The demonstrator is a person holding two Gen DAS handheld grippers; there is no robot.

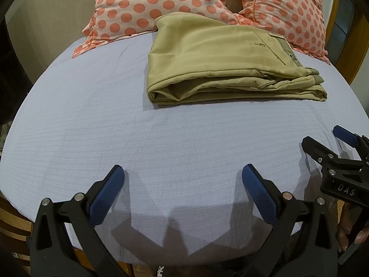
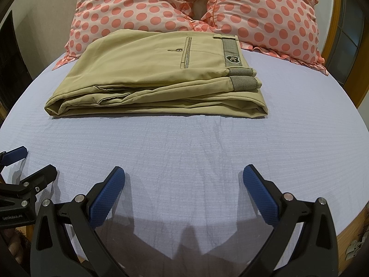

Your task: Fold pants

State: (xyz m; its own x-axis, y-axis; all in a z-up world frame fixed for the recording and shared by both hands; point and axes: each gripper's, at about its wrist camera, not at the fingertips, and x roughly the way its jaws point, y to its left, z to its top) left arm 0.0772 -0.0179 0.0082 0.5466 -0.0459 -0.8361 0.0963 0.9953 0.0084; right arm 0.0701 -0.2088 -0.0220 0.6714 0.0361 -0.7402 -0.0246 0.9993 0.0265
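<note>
Khaki pants [image 1: 221, 62] lie folded in a neat stack on the pale blue bed sheet [image 1: 115, 127], back pocket and striped waistband on top; they also show in the right wrist view [image 2: 156, 76]. My left gripper [image 1: 183, 173] is open and empty, held over the sheet near the bed's front edge, well short of the pants. My right gripper [image 2: 184, 173] is open and empty too, likewise short of the pants. The right gripper also shows at the right edge of the left wrist view [image 1: 322, 138]. The left gripper shows at the left edge of the right wrist view [image 2: 37, 159].
Two pink pillows with coral dots [image 1: 150, 7] [image 2: 265, 16] lie at the head of the bed, just behind the pants. A wooden bed frame [image 2: 332, 30] runs along the right side. The sheet [image 2: 207, 143] lies between grippers and pants.
</note>
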